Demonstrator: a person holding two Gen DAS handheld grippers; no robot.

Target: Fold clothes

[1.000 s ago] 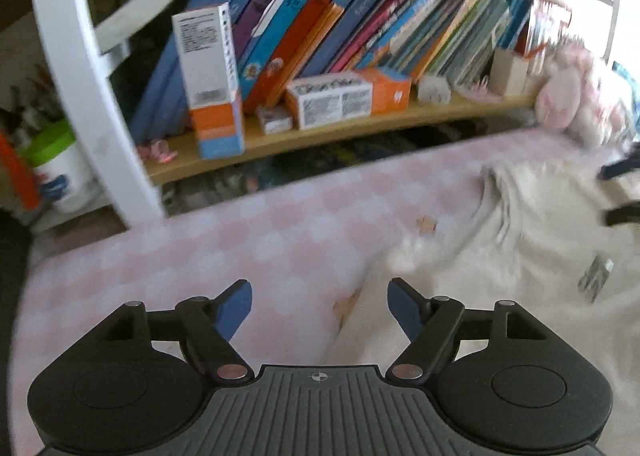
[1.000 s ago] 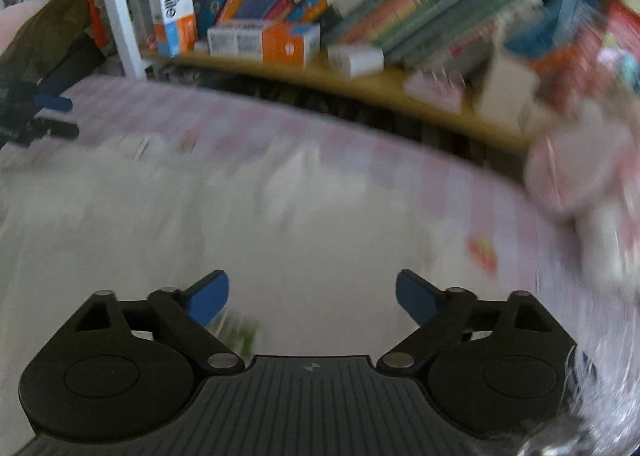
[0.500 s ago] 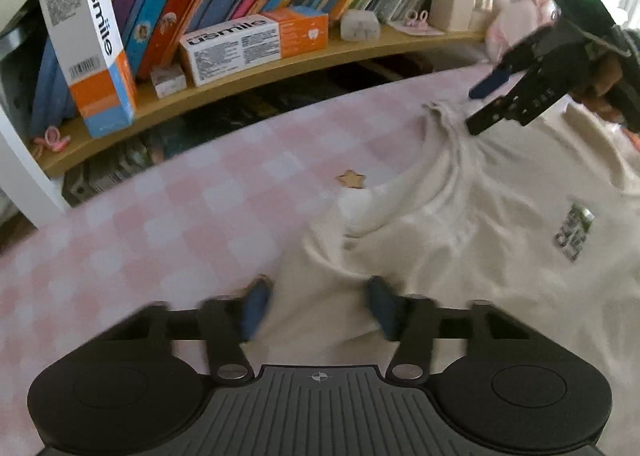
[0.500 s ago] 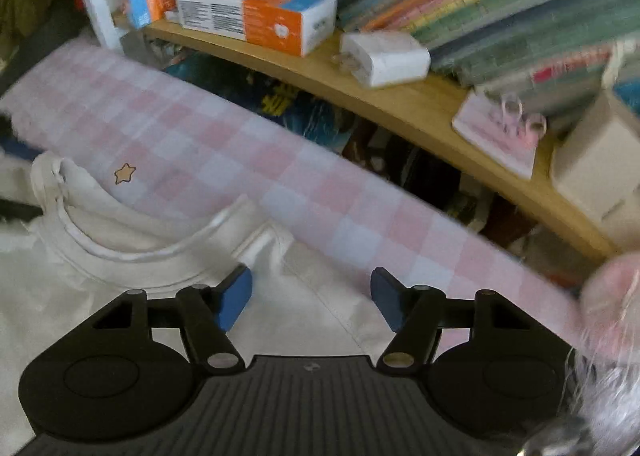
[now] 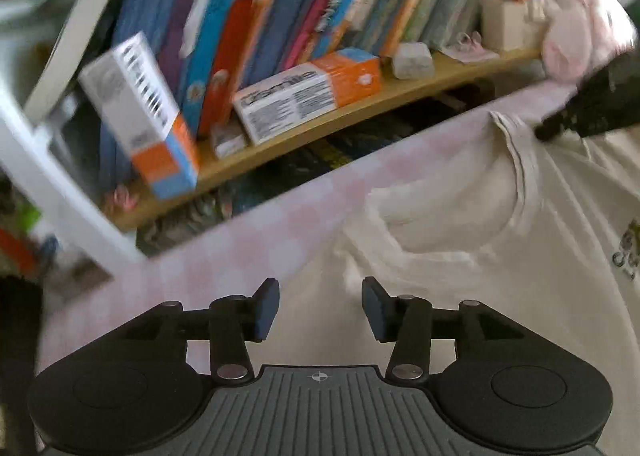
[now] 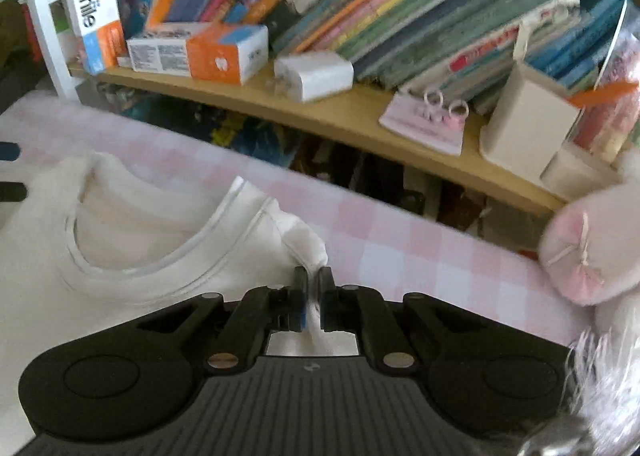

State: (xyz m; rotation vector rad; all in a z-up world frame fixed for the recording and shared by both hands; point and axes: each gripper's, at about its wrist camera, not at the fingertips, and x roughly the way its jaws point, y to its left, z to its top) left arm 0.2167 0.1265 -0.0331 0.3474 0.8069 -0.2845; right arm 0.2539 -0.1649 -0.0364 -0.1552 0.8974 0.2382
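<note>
My right gripper point(image 6: 313, 298) just closed, now pinching shirt point(image 6: 160, 264) shoulder right of collar. Left gripper point(image 5: 316, 308) reopened, jaws apart over near shoulder, no grip yet. Shirt flat on pink check cloth point(image 6: 420, 252); fold can't start w/o left grab.

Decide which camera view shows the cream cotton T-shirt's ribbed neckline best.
The right wrist view: the cream cotton T-shirt's ribbed neckline curves sharply, close up. The left wrist view shows the neckline blurrier and farther.

Pink-and-white checked bed cover point(image 6: 400, 240) carries a cream T-shirt point(image 5: 500, 256) spread flat; a pink plush toy point(image 6: 584, 252) lies near.
</note>
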